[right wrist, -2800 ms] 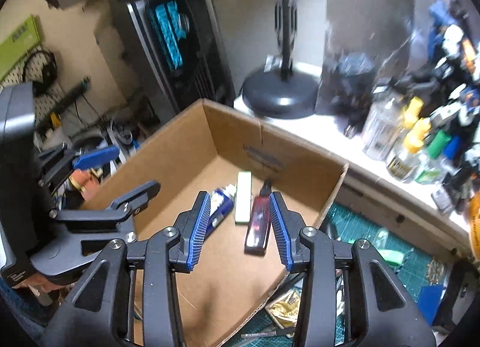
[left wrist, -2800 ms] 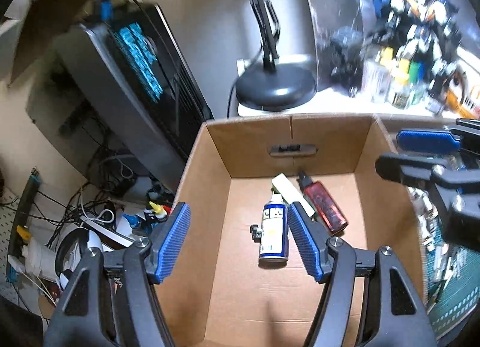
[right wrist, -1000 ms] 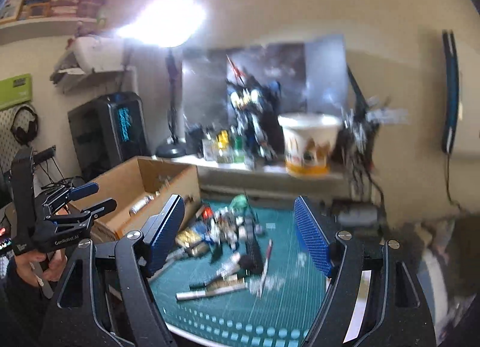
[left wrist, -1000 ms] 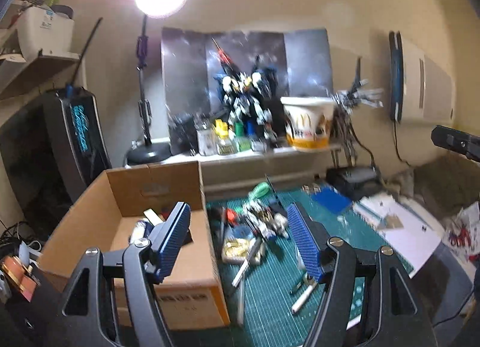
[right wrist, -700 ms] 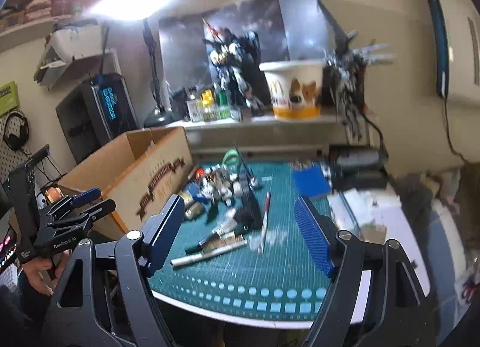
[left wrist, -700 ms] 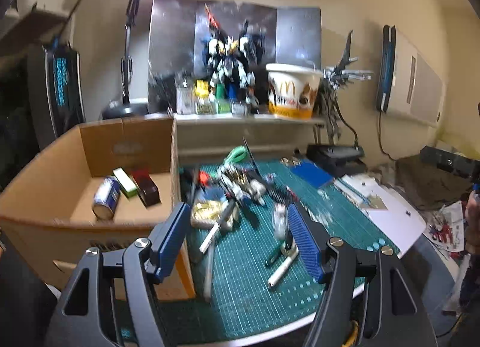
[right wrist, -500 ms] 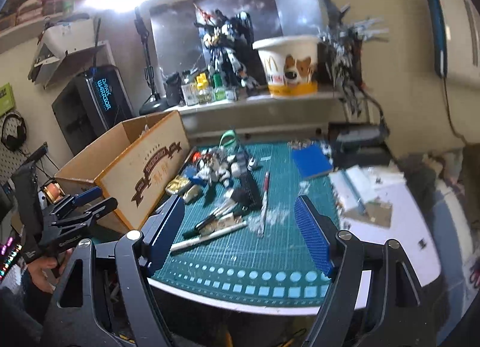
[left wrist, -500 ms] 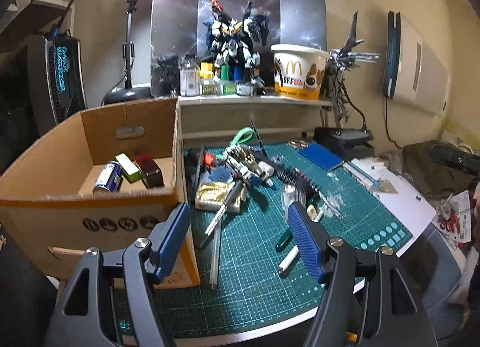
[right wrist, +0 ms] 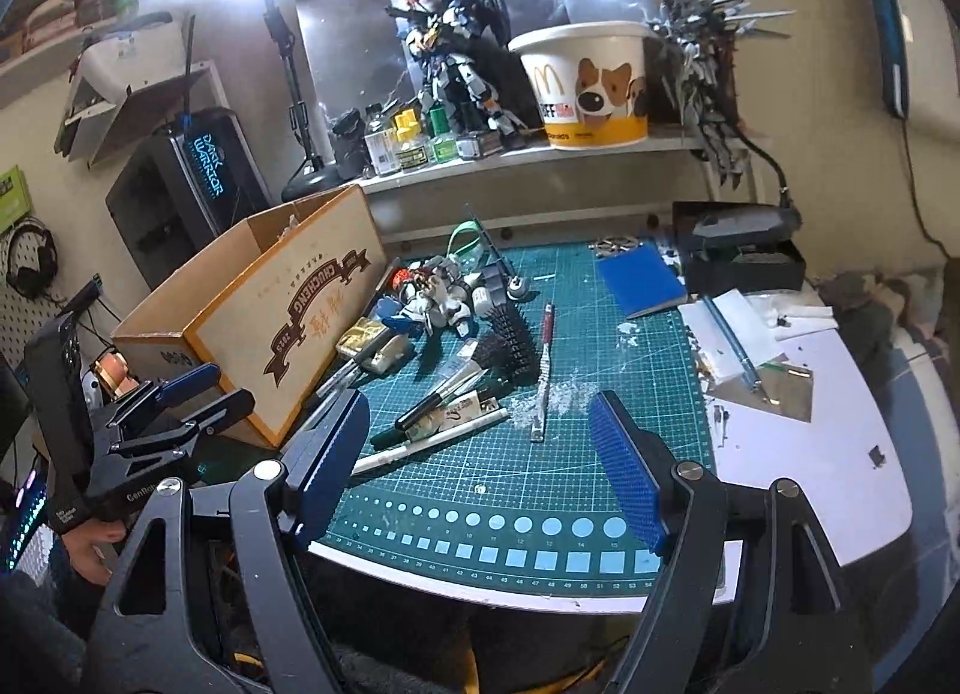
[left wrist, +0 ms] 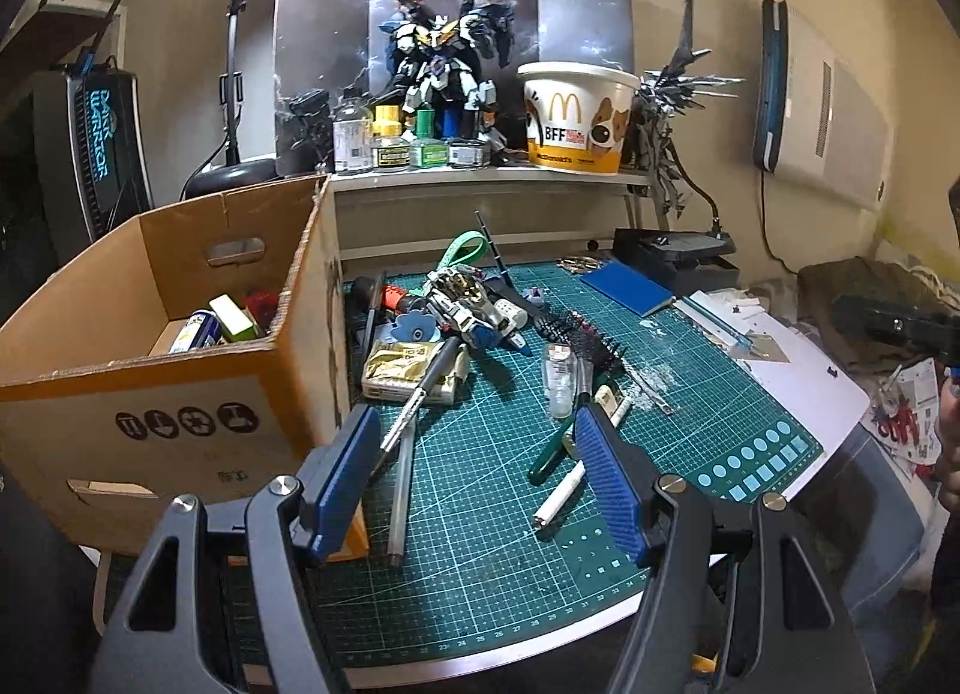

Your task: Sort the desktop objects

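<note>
My left gripper is open and empty above the near part of the green cutting mat. Ahead of it lie a grey pen, a green-handled tool, a white pen, a gold packet and a toy robot. To its left the cardboard box holds a spray can, a white bar and a red item. My right gripper is open and empty over the mat's front edge, facing pens, a black brush and a red-handled blade.
A shelf behind the mat carries a model figure, paint bottles and a paper bucket. A blue pad, a black case and white sheets lie to the right. A hand holds the left gripper by the box.
Both views swung from inside the box to the desk, then sank and tilted down toward the mat. The jaws stayed at the same width, with nothing in them.
</note>
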A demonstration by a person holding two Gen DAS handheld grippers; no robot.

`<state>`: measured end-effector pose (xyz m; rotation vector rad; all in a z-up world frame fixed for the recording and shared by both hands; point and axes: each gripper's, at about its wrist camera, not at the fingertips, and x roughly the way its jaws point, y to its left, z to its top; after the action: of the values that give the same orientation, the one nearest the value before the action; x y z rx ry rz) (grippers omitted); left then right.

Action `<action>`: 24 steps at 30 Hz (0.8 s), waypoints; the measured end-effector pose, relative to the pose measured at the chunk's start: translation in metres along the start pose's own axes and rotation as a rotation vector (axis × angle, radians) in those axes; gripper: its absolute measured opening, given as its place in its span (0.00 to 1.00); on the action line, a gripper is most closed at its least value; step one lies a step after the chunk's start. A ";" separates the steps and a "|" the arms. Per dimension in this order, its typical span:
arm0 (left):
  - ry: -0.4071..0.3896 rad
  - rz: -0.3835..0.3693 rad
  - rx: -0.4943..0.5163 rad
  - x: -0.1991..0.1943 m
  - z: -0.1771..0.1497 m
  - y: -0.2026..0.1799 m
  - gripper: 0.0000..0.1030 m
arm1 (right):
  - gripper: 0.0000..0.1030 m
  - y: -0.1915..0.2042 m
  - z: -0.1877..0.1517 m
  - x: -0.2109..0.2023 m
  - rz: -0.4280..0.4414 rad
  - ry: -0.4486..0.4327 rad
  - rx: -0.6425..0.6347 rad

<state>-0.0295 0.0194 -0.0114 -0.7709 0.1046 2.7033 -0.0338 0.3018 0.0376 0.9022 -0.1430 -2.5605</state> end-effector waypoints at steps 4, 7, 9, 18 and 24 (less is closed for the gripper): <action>0.003 -0.003 0.015 0.004 -0.004 -0.004 0.66 | 0.71 0.000 -0.001 0.007 0.007 0.017 -0.001; 0.019 -0.029 0.011 0.009 -0.006 -0.005 0.66 | 0.71 -0.002 -0.002 0.017 0.038 0.043 0.005; 0.031 -0.052 0.023 0.015 -0.008 -0.009 0.66 | 0.68 -0.005 -0.001 0.027 0.057 0.067 0.017; 0.139 -0.158 0.058 0.067 -0.025 -0.024 0.48 | 0.53 -0.016 0.015 0.117 0.167 0.248 0.087; 0.216 -0.224 0.054 0.089 -0.037 -0.024 0.40 | 0.47 -0.019 0.019 0.184 0.179 0.381 0.113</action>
<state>-0.0741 0.0621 -0.0889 -0.9938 0.1326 2.3925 -0.1815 0.2408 -0.0581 1.3367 -0.2443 -2.1907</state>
